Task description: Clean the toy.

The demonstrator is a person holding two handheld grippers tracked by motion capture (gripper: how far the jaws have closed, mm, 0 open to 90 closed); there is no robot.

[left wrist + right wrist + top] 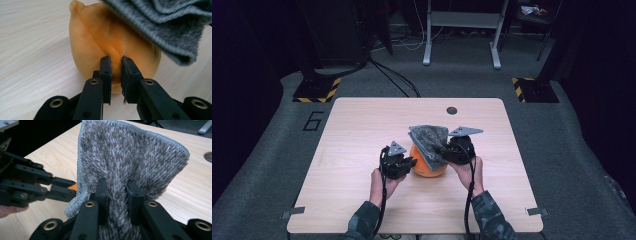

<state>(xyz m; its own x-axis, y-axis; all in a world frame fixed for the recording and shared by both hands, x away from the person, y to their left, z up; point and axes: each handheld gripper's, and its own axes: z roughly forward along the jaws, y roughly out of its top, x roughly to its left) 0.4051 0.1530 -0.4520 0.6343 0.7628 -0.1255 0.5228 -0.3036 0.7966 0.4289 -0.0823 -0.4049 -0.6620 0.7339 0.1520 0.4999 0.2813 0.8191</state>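
Right now my left gripper (115,65) is clamped on the orange plush toy's (100,37) near-left side at mid-table, while my right gripper (117,190) pinches the grey cloth (130,157), draped over the toy's right, far side.
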